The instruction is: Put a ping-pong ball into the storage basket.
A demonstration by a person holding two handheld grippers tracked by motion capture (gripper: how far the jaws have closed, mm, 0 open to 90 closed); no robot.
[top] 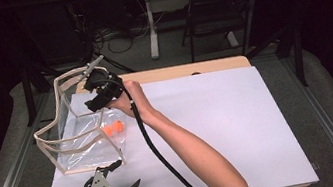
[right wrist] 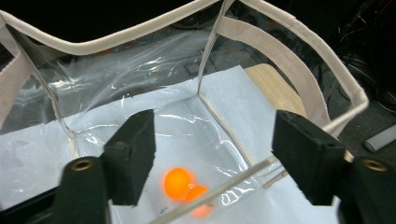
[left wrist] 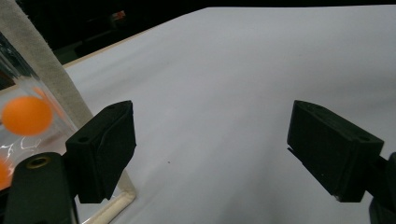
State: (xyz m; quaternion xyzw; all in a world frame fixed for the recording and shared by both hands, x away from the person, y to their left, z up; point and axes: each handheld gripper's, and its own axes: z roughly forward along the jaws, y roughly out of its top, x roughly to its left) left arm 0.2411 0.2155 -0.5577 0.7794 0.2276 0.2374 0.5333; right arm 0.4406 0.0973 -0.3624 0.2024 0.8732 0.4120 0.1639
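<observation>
Clear plastic bag with cream fabric trim (top: 79,132) sits on the white sheet (top: 218,115), open top up. The film is glossy and creased, so glare hides parts of its floor; in the left gripper view the bag is cut off at the frame edge, just one trim strip and a corner showing.

Orange balls (top: 114,128) lie inside the bag on its floor, touching or overlapping. The right gripper view shows two for sure (right wrist: 180,183), with a possible third blurred behind the front rim; I can't confirm the count. They are smooth, round and matte orange.

Right gripper (top: 96,97) is above the bag's opening, pointing down into it, with black blocky pads spread apart and nothing between them; the balls sit well below.

Left gripper (top: 127,178) is near the bag's front corner, low over the sheet. Its pads are spread wide and empty; one pad (left wrist: 105,149) is just beside the bag's trim, contact unclear.
</observation>
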